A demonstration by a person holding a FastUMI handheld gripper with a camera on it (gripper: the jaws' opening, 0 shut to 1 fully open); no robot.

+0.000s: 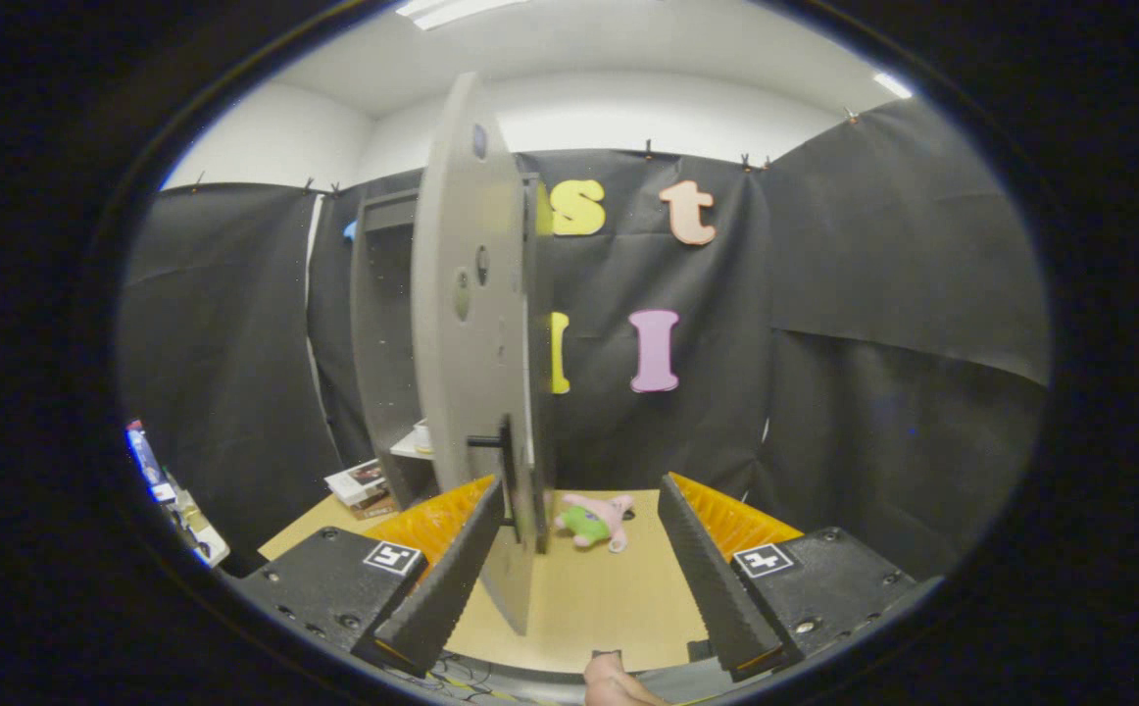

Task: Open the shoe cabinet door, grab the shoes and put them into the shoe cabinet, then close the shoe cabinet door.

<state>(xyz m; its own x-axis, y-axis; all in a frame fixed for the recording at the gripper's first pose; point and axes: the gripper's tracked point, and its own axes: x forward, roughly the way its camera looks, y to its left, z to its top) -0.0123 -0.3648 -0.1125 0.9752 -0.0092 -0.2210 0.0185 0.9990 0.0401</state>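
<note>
The grey shoe cabinet (383, 333) stands at the back left of the wooden table (589, 598). Its door (471, 324) is swung out toward me and I see it almost edge-on. A black handle (487, 441) sticks out of the door's left face. My gripper (581, 485) is open, its fingers wide apart. The door's lower edge hangs between them, close against the left finger (447, 574); the right finger (702, 559) is well clear of it. A small pale object (420, 437) lies on a shelf inside the cabinet; I cannot tell what it is.
A pink and green plush toy (595, 520) lies on the table just beyond the fingertips. A stack of booklets (362, 486) sits at the cabinet's foot on the left. A person's thumb (615, 682) shows below the fingers. Clutter (173, 500) lies off the table's left side.
</note>
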